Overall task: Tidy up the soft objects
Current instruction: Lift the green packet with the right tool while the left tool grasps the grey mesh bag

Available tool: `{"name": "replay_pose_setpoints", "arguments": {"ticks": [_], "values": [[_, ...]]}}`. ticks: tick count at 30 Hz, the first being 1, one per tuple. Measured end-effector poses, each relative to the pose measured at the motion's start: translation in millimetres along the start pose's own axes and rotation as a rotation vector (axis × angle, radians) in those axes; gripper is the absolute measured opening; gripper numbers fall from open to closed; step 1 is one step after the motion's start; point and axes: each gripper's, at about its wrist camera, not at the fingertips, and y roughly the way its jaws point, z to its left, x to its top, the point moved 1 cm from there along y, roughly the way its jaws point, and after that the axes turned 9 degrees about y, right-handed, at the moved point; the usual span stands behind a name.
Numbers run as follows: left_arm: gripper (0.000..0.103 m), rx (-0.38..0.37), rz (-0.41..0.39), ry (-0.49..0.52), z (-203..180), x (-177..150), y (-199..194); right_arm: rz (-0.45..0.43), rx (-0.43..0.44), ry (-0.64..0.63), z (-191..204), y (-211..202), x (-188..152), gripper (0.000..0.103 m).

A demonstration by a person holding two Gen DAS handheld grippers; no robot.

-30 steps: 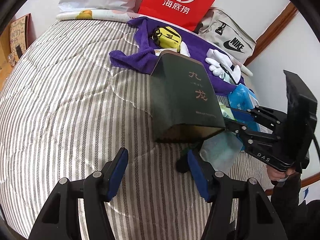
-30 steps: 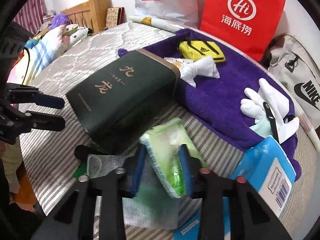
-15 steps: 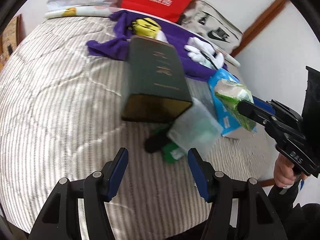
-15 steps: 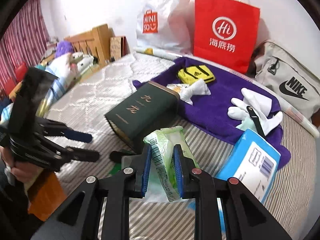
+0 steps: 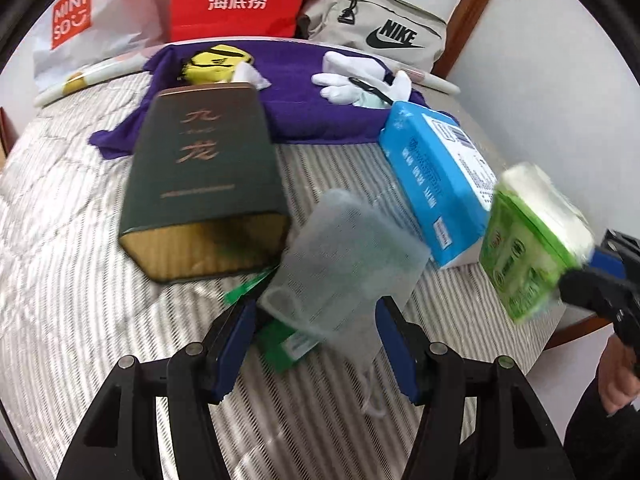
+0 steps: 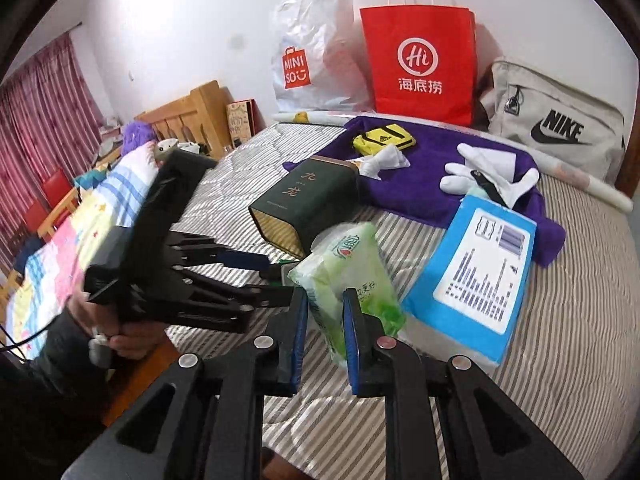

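My right gripper is shut on a green tissue pack and holds it above the striped bed; the pack also shows in the left wrist view. My left gripper is open, its jaws either side of a translucent mesh pouch lying on a green item. A blue tissue pack lies on the bed. A purple towel at the back carries white gloves, a yellow pouch and a white cloth.
A dark green tin box lies on the bed beside the pouch. A red paper bag, a white Miniso bag and a grey Nike bag stand against the far wall. A wooden headboard is at left.
My right gripper has closed on the green tissue pack and lifted it off the bed. My left gripper has moved forward and right, bringing its open jaws around the mesh pouch.
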Motion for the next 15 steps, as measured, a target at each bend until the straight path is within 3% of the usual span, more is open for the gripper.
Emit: {"name": "replay_pose_setpoints", "arguments": {"ticks": [9, 11, 15], "values": [[0.060, 0.020, -0.013, 0.074, -16.2, 4.5, 6.3, 0.030, -0.059, 0.019, -20.2, -18.8, -28.7, 0.016], [0.068, 0.021, -0.001, 0.091, -20.6, 5.9, 9.5, 0.052, -0.088, 0.017, -26.3, -20.1, -40.5, 0.016], [0.075, 0.081, 0.029, 0.151, -34.6, 7.2, 20.4, 0.084, -0.160, 0.036, -40.6, -9.8, -55.2, 0.016]]}}
